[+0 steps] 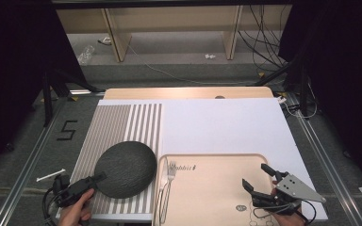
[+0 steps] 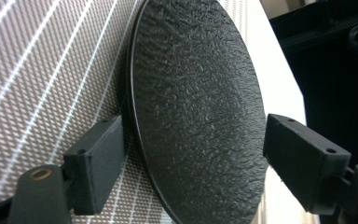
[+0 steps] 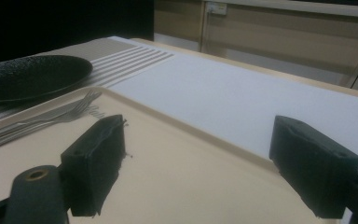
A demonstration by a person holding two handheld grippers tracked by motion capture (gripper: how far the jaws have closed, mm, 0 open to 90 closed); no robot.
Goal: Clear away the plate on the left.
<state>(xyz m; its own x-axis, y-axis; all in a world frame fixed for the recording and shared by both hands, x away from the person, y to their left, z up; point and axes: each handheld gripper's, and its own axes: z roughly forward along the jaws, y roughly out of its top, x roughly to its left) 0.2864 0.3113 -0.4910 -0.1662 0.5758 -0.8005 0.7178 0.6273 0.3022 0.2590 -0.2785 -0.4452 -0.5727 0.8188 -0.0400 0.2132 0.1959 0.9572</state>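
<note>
A black, rough-textured round plate (image 1: 125, 168) (image 2: 196, 102) lies on a striped placemat (image 1: 122, 125) (image 2: 37, 74) at the left. My left gripper (image 1: 96, 178) (image 2: 200, 163) is at the plate's near-left rim with its jaws wide. The rim stands between them, one jaw on the placemat side and the other over the plate's top face, with no clear press. My right gripper (image 1: 257, 175) (image 3: 200, 158) hovers open over the right part of a beige tray (image 1: 217, 162) (image 3: 177, 186), nothing between its jaws. In the right gripper view the plate (image 3: 32, 74) sits at far left.
Two forks (image 1: 167, 181) (image 3: 51, 119) lie along the tray's left side, close to the plate. A white mat (image 1: 221, 127) (image 3: 242, 98) covers the table behind the tray. A wooden shelf unit (image 1: 169, 28) and cables are on the floor beyond the table.
</note>
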